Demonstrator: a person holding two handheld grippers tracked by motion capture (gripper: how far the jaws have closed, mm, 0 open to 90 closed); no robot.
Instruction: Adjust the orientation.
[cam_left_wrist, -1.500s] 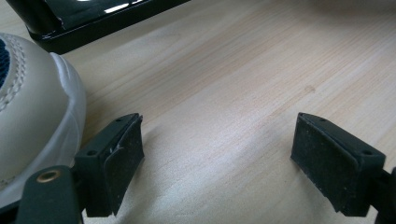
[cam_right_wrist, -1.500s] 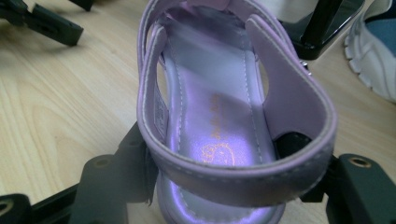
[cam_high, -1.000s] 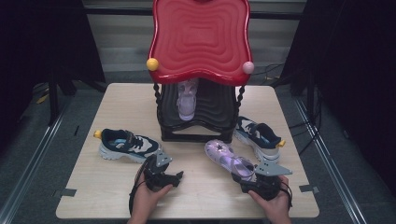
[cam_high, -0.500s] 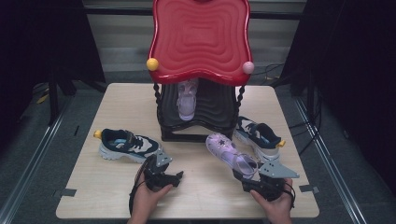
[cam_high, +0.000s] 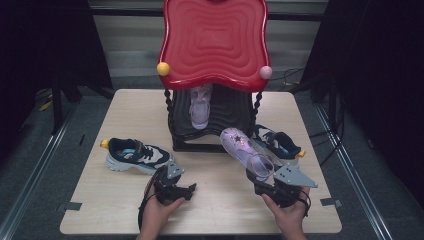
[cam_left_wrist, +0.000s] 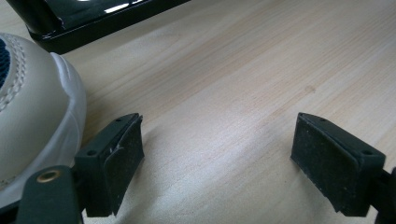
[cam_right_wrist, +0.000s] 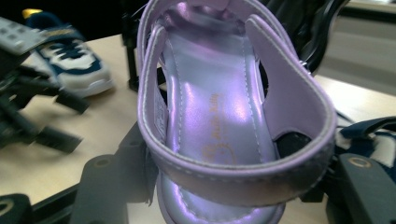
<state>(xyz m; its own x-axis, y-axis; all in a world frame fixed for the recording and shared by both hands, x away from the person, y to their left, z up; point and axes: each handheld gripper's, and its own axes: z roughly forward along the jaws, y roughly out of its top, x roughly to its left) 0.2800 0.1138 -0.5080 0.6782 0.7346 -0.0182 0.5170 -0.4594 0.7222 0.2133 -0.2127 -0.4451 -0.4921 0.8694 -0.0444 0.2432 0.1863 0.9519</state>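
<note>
Lower left of frame: left tool (cam_high: 187, 189), jaws wide, empty, resting on surface (cam_high: 125, 110) beside navy sneaker (cam_high: 132, 154). Lower right: right tool (cam_high: 267, 186) clamped on lilac sandal (cam_high: 246, 150), heel end, held aloft. Advised: keep sandal level, toe toward rack (cam_high: 220, 115), beside its mate (cam_high: 200, 106).

The rack (cam_high: 210, 125) stands mid-table. One sneaker (cam_high: 134, 155) lies to its left, another (cam_high: 277, 144) to its right. A sandal (cam_high: 201, 106) sits inside it.

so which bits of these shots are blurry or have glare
Right gripper view: the purple sandal is soft at its near heel strap, and the left gripper farther off is smeared. Left gripper view: a bright glint on the black rack base. High view: evenly lit, dark surroundings.
</note>
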